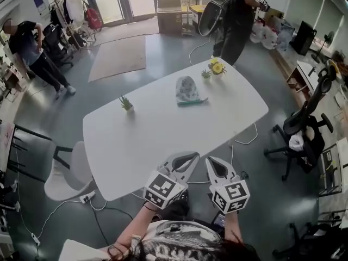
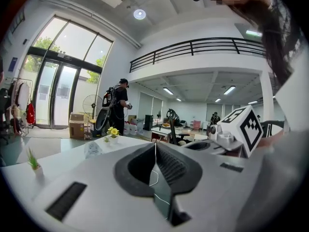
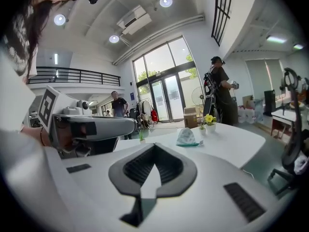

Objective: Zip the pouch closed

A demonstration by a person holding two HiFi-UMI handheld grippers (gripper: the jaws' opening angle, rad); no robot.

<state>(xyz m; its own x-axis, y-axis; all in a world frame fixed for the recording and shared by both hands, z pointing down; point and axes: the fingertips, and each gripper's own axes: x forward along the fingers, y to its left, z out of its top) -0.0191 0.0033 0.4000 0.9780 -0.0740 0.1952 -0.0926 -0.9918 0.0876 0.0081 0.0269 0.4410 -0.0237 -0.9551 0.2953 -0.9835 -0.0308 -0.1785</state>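
Note:
The pouch (image 1: 187, 89) is pale and patterned with a teal edge. It lies on the far half of the white oval table (image 1: 152, 140). It also shows small in the left gripper view (image 2: 91, 149) and in the right gripper view (image 3: 186, 137). My left gripper (image 1: 188, 156) and right gripper (image 1: 210, 161) are side by side over the table's near edge, well short of the pouch. Both point toward it. The left gripper (image 2: 155, 144) is shut with nothing between its jaws, and so is the right gripper (image 3: 154, 147).
On the table stand a small green plant (image 1: 126, 103), a yellow flower pot (image 1: 217, 67) and a tiny plant (image 1: 206, 74). A white chair (image 1: 68, 173) is at the left and a black office chair (image 1: 304, 124) at the right. One person (image 1: 236, 20) stands beyond the table. Cables lie on the floor.

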